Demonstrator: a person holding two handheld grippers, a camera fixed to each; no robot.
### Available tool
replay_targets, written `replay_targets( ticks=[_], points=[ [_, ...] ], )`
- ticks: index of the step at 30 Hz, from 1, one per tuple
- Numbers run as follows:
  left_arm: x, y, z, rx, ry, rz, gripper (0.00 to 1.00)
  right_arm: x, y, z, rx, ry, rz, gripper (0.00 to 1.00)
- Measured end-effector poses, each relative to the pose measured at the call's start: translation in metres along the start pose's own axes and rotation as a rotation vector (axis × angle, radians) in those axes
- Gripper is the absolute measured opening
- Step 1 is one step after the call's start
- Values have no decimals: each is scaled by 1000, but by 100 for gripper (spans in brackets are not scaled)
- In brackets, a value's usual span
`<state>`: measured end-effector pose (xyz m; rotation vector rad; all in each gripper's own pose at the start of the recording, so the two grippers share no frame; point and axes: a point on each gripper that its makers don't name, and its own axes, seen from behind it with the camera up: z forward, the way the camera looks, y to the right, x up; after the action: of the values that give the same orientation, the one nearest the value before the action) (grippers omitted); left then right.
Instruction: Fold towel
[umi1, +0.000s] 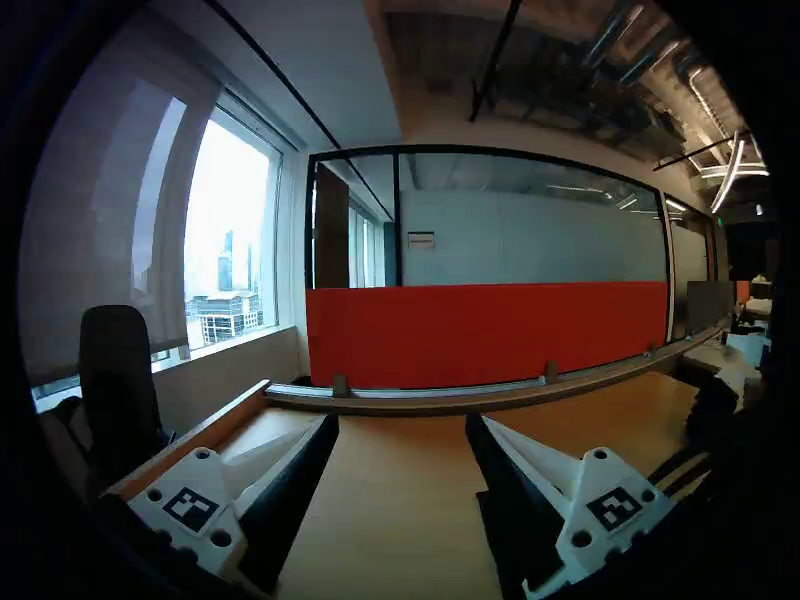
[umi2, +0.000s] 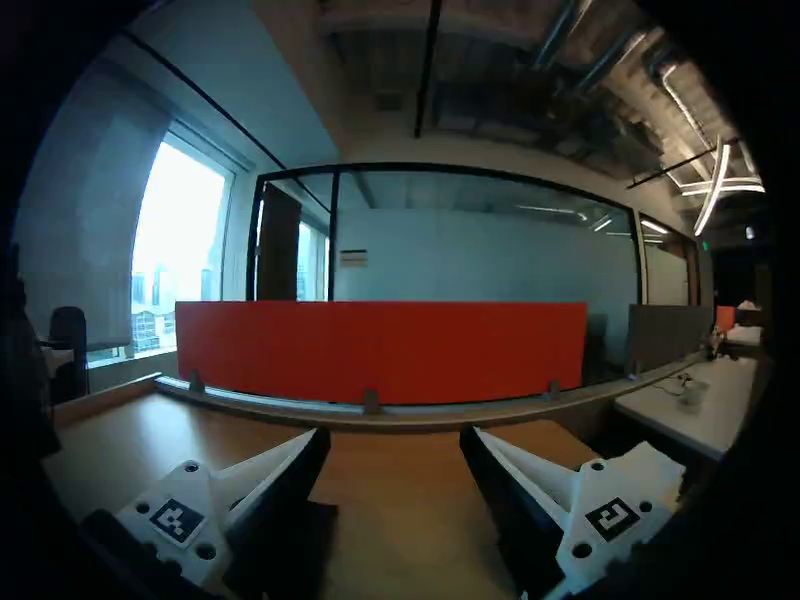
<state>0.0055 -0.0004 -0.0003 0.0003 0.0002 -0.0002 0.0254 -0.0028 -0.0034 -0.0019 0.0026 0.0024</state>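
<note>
Left tongs (umi1: 400, 420) and right tongs (umi2: 393, 433) both gape wide and empty over a wooden tabletop (umi1: 400, 520). A red divider (umi1: 480, 335) lines its far edge, with a glass wall (umi1: 530, 220) behind and a bright window (umi1: 225, 250) alongside.

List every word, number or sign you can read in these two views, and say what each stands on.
No text here can be read.
Small notice on the glass wall: too small and blurred to read.
Square black-and-white markers on the left tongs and right tongs: patterns, not letters or numbers.
</note>
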Motion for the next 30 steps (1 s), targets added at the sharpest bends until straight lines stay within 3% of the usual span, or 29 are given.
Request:
replay_targets(
  ticks=[8,14,23,30],
  points=[
    [24,2,-1,-11,-18,4,94,27,0,0,-2,-11,3,100],
    [26,17,-2,-78,-57,28,94,24,-10,3,42,-59,-34,100],
    [10,42,0,-211,-134,89,94,14,-48,1,230,-135,-124,100],
    [-2,62,-5,-334,-180,94,94,-4,-76,-10,394,-223,-193,100]
  ],
)
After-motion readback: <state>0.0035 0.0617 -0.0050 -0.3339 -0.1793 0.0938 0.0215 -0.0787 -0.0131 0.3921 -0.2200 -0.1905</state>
